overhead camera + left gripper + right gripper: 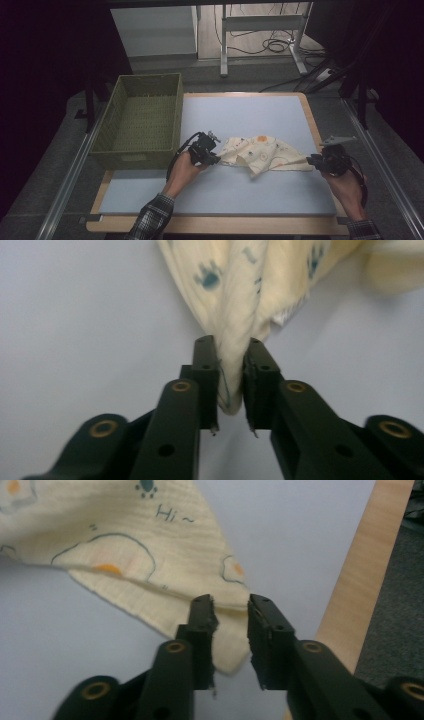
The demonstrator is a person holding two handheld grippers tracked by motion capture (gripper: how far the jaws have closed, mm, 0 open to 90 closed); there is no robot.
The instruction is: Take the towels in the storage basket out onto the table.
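Lab: cables (270,46), metal frame (260,22)

Both matte black two-jaw grippers, left (216,159) and right (311,160), show brass-ringed screw holes and trailing black cables; the right carries a grey triangular plate. Plaid sleeves cover both forearms.

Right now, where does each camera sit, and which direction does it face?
High view: above the person's side, facing forward and down on the pale blue table mat; forearms and hands show.
Left gripper view: on the left gripper, facing the cream printed cloth; black jaws show.
Right gripper view: on the right gripper, facing that cloth's corner.
All share the cloth.
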